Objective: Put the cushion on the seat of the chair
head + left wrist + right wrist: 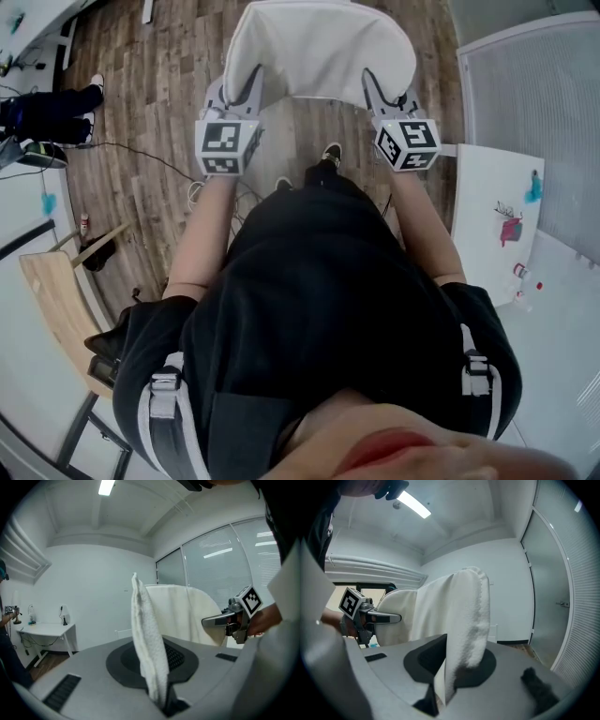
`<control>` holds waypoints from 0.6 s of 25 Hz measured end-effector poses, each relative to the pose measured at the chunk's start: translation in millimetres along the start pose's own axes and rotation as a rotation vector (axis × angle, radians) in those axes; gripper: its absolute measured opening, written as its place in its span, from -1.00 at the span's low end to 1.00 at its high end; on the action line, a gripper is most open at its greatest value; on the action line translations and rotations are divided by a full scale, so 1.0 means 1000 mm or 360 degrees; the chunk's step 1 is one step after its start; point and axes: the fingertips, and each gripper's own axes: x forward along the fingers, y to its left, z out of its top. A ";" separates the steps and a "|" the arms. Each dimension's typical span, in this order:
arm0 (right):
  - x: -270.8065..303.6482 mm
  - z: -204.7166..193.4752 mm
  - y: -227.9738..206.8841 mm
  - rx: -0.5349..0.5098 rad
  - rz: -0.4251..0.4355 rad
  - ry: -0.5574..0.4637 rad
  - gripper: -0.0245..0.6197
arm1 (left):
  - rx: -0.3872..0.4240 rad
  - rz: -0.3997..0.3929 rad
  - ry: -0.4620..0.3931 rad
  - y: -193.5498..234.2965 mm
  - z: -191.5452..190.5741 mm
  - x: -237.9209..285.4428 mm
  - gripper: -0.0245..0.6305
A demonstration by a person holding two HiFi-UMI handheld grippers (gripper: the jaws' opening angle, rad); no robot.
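A flat white cushion hangs in the air in front of me, held by its two near corners. My left gripper is shut on the left corner, and its own view shows the fleecy white edge pinched between its jaws. My right gripper is shut on the right corner, where the cushion's edge rises from its jaws. Each gripper appears in the other's view, the right gripper and the left gripper. The chair's seat is in no view.
Wood floor lies below. A white table with small coloured items stands on the right. A wooden board and a black stand are on the left, with cables on the floor. A person's dark legs show at far left.
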 end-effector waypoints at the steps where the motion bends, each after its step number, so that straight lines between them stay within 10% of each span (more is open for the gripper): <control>1: 0.003 0.000 -0.009 0.0003 0.0004 0.0001 -0.75 | 0.0003 0.0002 0.0004 -0.002 0.001 0.009 -0.77; 15: 0.052 0.004 -0.091 0.0030 0.0055 0.0026 -0.75 | 0.0010 0.0043 0.0062 -0.005 0.014 0.097 -0.77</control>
